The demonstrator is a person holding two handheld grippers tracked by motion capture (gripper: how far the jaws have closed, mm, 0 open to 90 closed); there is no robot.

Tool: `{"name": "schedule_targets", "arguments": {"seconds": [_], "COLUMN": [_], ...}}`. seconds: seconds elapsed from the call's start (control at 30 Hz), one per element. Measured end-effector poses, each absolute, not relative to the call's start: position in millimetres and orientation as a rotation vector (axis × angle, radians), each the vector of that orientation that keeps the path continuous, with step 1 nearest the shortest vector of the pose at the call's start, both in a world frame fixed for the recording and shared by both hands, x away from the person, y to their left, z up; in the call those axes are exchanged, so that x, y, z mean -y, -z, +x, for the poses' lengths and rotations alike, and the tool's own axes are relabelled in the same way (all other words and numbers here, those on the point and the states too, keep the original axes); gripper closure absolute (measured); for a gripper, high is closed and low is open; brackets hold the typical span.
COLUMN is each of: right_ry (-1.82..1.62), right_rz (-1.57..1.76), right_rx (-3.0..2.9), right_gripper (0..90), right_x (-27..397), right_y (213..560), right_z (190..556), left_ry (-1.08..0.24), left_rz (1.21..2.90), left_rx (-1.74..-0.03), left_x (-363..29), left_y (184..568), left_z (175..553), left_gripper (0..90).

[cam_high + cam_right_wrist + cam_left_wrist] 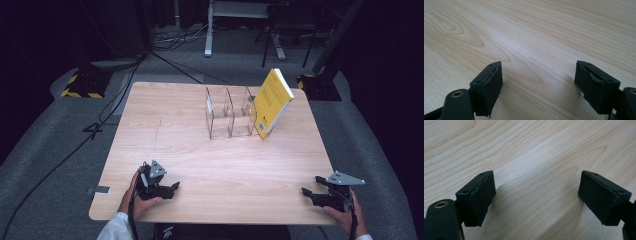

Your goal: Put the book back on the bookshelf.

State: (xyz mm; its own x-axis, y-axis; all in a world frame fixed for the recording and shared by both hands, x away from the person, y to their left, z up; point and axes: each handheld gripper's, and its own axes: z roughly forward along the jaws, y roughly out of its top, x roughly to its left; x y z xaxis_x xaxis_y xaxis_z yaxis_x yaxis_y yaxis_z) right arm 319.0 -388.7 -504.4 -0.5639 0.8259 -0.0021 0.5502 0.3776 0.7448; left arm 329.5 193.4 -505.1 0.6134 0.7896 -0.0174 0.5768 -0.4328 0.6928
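The left hand-held gripper (172, 188) rests near the near left corner of the tabletop (200, 160), its jaws pointing toward the right edge. In the left gripper view its jaws stand wide apart, with bare wood grain between the pads (482, 197) and nothing held. The right hand-held gripper (306, 192) sits near the near right corner, its jaws pointing toward the left edge, a grey three-cornered plate on top of it. In the right gripper view its jaws are likewise spread wide over bare wood, with nothing between the pads (490, 86).

The yellow book (271, 102) stands toward the far right part of the tabletop, tilted, its lower edge on the wood and its upper part away from the clear acrylic divider rack (227, 115) just beside it on the left. The book's lower corner appears to touch the right end of the rack; I cannot tell for certain. The rack's upright clear panels form open slots, which look empty.

Both the book and the rack lie well apart from either hand-held gripper, across the tabletop toward its far edge; the right one is the nearer to the book.
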Motion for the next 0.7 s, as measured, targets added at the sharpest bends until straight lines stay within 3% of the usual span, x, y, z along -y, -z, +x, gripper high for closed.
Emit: {"name": "schedule_targets", "arguments": {"seconds": [0.7], "right_ry": [-1.01], "right_rz": [1.196], "right_rx": [-2.267], "right_gripper": [22.4], "right_x": [388.6], "right_y": [504.4], "right_z": [318.9], "left_ry": [-0.408], "left_rz": [2.176], "left_rx": [-1.062], "left_x": [-193.9], "left_y": [504.6], "left_z": [330.2], "left_gripper": [14.9]}}
